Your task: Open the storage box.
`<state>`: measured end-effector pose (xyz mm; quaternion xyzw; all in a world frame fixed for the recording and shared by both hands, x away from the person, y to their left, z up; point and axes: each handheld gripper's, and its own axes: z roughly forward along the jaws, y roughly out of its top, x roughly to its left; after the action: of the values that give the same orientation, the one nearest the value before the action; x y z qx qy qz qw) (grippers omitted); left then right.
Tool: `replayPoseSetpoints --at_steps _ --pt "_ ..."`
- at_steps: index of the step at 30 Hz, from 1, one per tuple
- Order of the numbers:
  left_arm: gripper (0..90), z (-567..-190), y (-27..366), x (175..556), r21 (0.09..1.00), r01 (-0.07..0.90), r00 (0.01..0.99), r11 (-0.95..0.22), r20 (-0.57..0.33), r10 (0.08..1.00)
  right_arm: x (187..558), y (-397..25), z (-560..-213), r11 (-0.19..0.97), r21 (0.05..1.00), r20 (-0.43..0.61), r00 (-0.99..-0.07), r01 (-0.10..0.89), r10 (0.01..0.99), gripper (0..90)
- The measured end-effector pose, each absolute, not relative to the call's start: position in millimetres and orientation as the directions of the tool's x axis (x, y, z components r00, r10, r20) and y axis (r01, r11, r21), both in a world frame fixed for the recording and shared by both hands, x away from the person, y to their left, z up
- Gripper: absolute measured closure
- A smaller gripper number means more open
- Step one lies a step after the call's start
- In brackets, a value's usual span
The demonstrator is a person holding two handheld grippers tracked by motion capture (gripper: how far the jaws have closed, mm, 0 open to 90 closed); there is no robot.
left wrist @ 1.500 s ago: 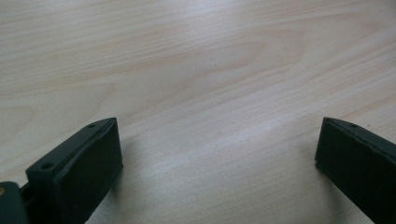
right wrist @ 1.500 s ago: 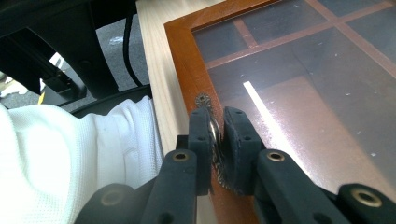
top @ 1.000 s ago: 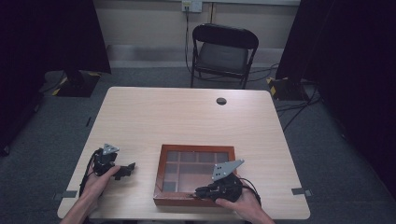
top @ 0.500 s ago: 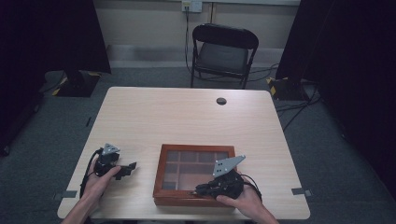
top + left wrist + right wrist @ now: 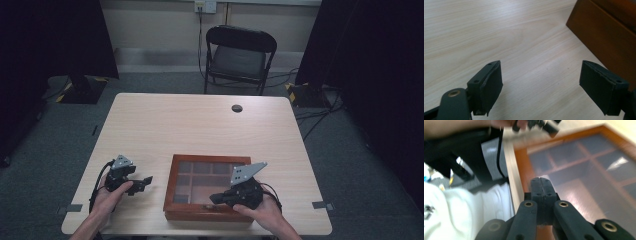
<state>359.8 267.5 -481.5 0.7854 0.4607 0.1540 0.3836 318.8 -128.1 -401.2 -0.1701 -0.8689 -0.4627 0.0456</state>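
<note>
The box, wood-framed with a glass lid, sat at the near edge of the table, right of centre. Dividers showed through the glass.

My right gripper was over the box's near right part, jaws pressed together with nothing between them. In the right gripper view the closed tips lay over the glass close to the near frame rail, pointing along the lid; I could not tell whether they touched it. My right hand was at the table's near edge, partly over the box's near right corner.

My left gripper was on the table just left of the box, jaws spread wide and holding nothing. In the left gripper view bare table lay between my fingers, and the box's side wall stood just beyond the right-hand finger, near but apart. My left hand rested on the table.

A chair stood beyond the far side of the table.
</note>
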Motion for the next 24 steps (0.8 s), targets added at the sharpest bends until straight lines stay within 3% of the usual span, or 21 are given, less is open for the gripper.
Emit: replayPoseSetpoints --at_steps 11,13,24 --pt "17.9 -479.8 263.4 358.2 0.74 0.612 0.534 -0.279 -0.126 0.836 323.8 -127.3 -396.3 0.507 0.799 0.224 -0.942 0.324 0.249 90.0" --pt "17.9 -480.0 264.5 357.5 0.742 0.612 0.528 -0.274 -0.126 0.84 322.7 -125.3 -404.5 0.499 0.796 0.259 -0.938 0.342 0.23 84.0" --pt "18.1 -479.9 263.8 357.3 0.741 0.614 0.532 -0.273 -0.133 0.836 317.8 -115.7 -433.1 0.562 0.748 0.272 -0.936 0.353 0.225 78.1"
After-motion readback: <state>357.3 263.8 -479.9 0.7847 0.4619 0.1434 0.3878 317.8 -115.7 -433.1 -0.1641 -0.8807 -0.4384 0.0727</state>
